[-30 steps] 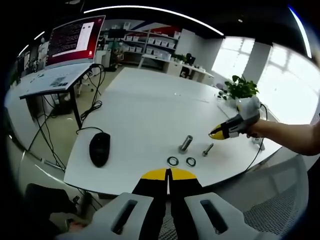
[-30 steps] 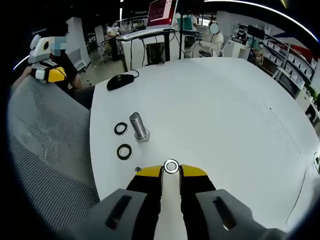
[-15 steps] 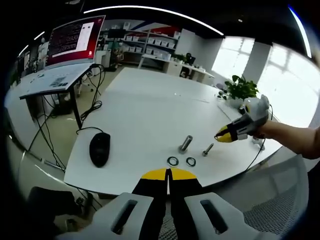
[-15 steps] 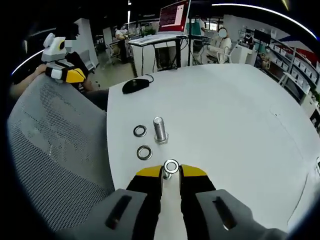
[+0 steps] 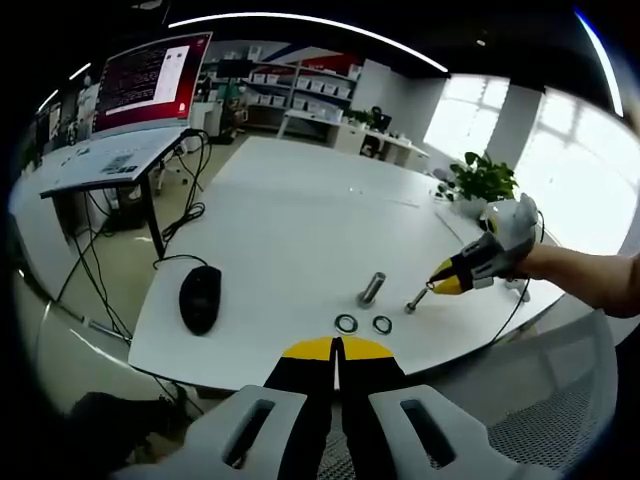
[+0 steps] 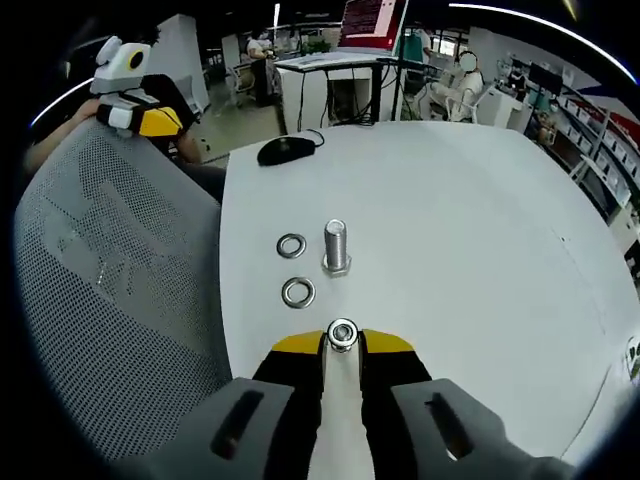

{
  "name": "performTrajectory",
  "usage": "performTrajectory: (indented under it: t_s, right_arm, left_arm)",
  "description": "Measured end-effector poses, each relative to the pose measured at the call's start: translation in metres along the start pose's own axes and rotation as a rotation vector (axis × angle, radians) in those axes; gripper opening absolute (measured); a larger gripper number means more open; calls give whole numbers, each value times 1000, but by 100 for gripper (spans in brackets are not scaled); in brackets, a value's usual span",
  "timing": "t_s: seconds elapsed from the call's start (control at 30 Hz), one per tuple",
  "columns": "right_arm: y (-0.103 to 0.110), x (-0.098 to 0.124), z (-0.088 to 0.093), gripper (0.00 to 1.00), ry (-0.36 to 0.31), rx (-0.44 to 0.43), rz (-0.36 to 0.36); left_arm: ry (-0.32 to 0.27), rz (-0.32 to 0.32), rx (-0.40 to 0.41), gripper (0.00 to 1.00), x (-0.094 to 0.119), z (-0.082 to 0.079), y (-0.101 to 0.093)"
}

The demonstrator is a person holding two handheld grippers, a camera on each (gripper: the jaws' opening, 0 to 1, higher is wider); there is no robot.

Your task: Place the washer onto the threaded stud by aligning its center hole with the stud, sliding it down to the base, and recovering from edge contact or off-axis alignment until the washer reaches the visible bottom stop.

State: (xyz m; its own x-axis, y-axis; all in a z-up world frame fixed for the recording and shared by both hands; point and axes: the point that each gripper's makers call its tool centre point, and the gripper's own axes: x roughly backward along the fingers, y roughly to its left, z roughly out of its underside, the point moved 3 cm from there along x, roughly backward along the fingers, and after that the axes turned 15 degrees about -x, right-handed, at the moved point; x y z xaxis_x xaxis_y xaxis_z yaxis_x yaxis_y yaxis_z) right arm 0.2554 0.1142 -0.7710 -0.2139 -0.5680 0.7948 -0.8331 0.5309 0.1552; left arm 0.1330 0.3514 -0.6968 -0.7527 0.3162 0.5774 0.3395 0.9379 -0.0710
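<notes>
Left gripper view: the left gripper (image 5: 337, 347) rises from six o'clock with its yellow-tipped jaws pressed together and nothing between them, held back off the near edge of a white table (image 5: 300, 215). Just past the tips, at twelve o'clock, two spare washers (image 5: 346, 323) lie flat on the table, and beyond them the threaded stud (image 5: 372, 287) stands close to upright. From three o'clock the right gripper (image 5: 447, 281) reaches in, its tip near a small bolt (image 5: 415, 299) just right of the stud. A black mouse (image 5: 199, 297) sits at nine o'clock.

Right gripper view: the right gripper (image 6: 342, 340) appears clamped on a washer (image 6: 342, 333), seen face-on between its tips. The stud (image 6: 336, 246) lies straight ahead at twelve o'clock, long axis vertical, near but apart. This gripper is the nearer one. The stud's base stop is too small to make out, and whether the washer sits level cannot be told.
</notes>
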Motion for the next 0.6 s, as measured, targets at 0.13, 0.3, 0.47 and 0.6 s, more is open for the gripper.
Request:
performTrajectory:
  t_s: [0.13, 0.3, 0.47, 0.6]
  right_arm:
    - [-1, -2, 0, 15, 10, 9, 5]
    - [0, -5, 1, 15, 22, 15, 1]
    - [-1, -8, 2, 15, 33, 19, -1]
    - [-1, -9, 3, 15, 39, 21, -1]
  left_arm:
    - [-1, -1, 0, 0, 0, 0, 0]
    - [-1, -1, -1, 0, 1, 0, 0]
    - [0, -2, -1, 0, 1, 0, 0]
    - [1, -2, -1, 0, 1, 1, 1]
